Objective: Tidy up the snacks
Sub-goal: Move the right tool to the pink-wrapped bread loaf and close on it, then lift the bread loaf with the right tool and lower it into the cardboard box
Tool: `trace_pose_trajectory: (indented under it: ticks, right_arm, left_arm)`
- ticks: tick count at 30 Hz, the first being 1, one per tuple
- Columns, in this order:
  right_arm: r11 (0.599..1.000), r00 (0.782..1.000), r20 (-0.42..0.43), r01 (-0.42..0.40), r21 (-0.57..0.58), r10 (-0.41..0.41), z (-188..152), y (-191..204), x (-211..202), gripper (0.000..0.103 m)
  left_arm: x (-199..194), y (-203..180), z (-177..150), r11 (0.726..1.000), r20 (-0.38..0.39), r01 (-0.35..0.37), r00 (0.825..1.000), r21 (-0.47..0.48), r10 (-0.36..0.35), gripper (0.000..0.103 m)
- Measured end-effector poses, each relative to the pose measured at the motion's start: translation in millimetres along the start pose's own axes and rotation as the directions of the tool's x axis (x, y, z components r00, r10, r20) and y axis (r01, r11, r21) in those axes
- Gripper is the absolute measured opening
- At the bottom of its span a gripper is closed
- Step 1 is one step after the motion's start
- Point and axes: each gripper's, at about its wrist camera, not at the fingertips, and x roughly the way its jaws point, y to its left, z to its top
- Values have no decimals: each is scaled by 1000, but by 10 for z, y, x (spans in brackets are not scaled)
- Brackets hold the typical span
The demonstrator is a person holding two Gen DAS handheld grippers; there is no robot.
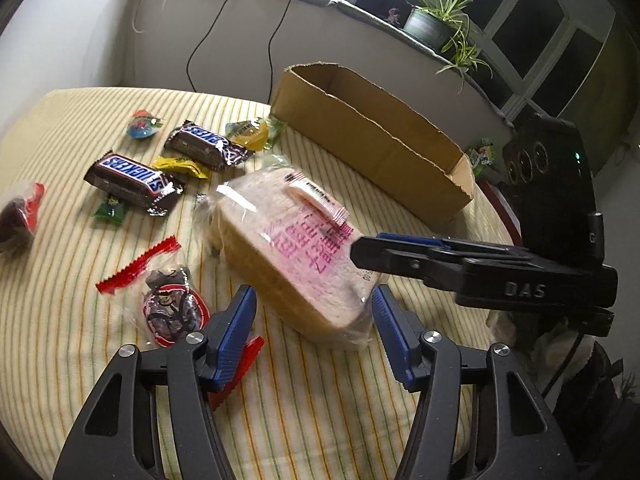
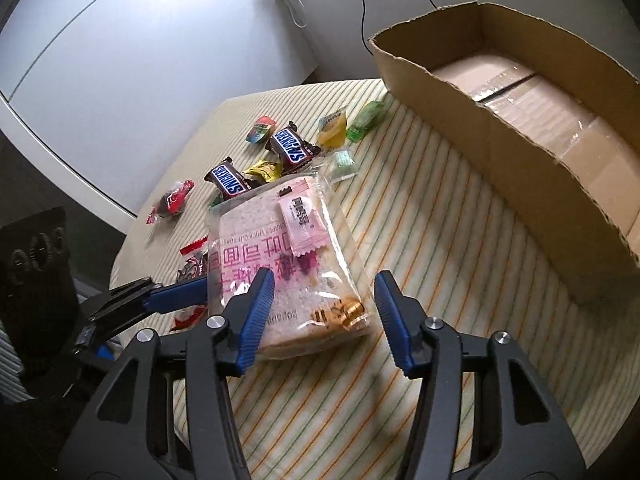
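Looks like a room in a home, most likely a living room or bedroom. Along the top of the left wrist view, a window ledge [image 1: 360, 12] with a potted spider plant [image 1: 436, 20] at upper right, dark window panes [image 1: 520, 20] behind. Black cables [image 1: 276, 28] down a pale wall [image 1: 80, 20] at upper left. In the centre, a table under a striped yellow cloth [image 1: 60, 128], scattered with wrapped snacks [image 1: 132, 178], beside an open cardboard box [image 2: 460, 92].
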Motion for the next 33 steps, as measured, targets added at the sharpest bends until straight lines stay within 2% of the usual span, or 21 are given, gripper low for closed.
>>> trace_pose_trajectory:
  ticks: [7, 11, 14, 18, 22, 28, 33]
  right_arm:
    - [996, 998, 4, -64, 54, 63, -86, -114, -78, 51]
    - [995, 997, -10, -76, 66, 77, -69, -95, -18, 51]
    - [989, 994, -11, -103, 102, 105, -66, -125, -11, 51]
    - [973, 986, -6, -162, 163, 165, -66, -183, -13, 52]
    - [968, 982, 0, -184, 172, 187, -46, -161, -31, 52]
    - [959, 976, 23, -217, 183, 216, -23, -102, -96, 52]
    - [961, 973, 55, -229, 159, 223, 31, -13, -241, 52]
  left_arm:
    - [101, -63, -1, 1000, -20, 17, 1000, 14, -17, 58]
    - [128, -157, 6, 998, -5, -18, 1000, 66, 19, 58]
    - [84, -162, 23, 997, 11, -27, 1000, 69, 26, 58]
    - [-6, -273, 6, 989, 45, -70, 997, 130, 65, 58]
    - [-76, -357, 24, 977, 83, -107, 992, 184, 94, 58]
    - [-181, -410, 75, 967, 115, -140, 986, 213, 117, 58]
    - [-310, -478, 176, 962, 156, -143, 982, 233, 109, 58]
